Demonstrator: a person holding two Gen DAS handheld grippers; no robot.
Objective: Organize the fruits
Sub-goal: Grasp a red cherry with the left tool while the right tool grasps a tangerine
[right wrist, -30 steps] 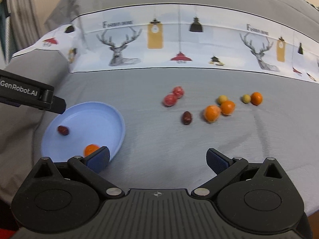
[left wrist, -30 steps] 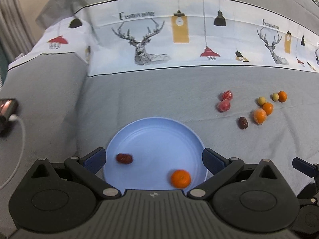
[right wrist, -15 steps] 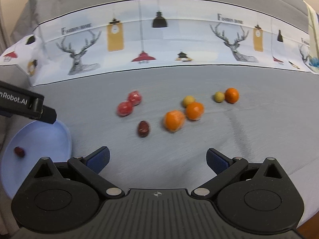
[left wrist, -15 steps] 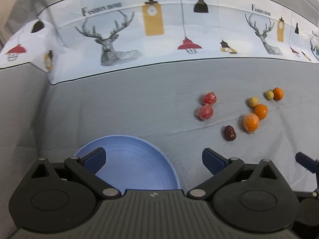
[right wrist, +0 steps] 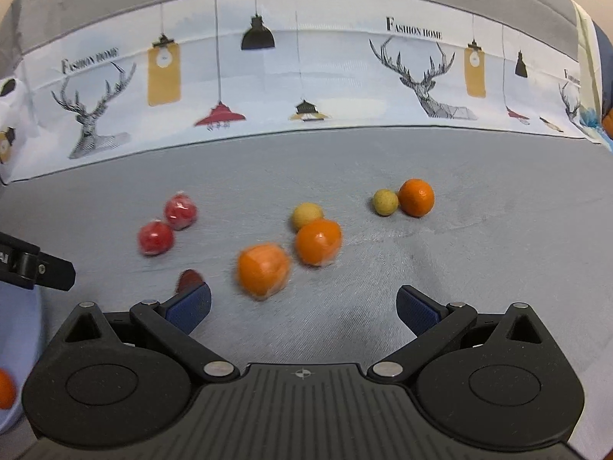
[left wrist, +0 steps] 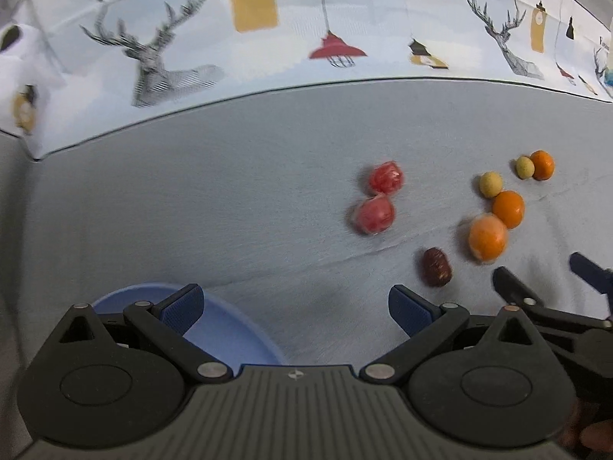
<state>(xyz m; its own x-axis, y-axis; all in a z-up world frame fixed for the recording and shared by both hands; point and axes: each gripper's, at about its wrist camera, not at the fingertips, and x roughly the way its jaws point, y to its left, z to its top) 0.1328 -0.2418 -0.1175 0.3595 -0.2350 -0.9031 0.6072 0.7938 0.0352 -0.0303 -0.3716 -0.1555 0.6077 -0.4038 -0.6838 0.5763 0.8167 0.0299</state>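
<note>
I have both tongs spread wide with nothing between their pads; the left gripper [left wrist: 295, 306] hangs over the near left of the grey cloth [left wrist: 230, 199], and the right gripper [right wrist: 302, 306] faces the loose fruit. The fruit lies scattered on the cloth, toward the middle and right; two red fruits [right wrist: 181, 211] [right wrist: 155, 237] with a glossy, wrapped-looking skin sit touching on the left of the group; a dark brown date [left wrist: 435, 267] lies nearest me, wrinkled and oval, and in the right wrist view it is half hidden behind my left pad; two larger oranges [right wrist: 263, 270] [right wrist: 318, 241] sit close together in the middle, the nearer one blurred; a small pale yellow fruit [right wrist: 306, 215] touches the farther of them; farther right, another small yellow fruit [right wrist: 385, 202] rests against a smaller orange [right wrist: 416, 197]. The light blue plate [left wrist: 230, 337] sits at near left, partly under the left gripper; in the right wrist view an orange [right wrist: 5, 387] lies on it at the frame's edge. A printed band [right wrist: 306, 76] with deer and lamps runs across the far side.
</note>
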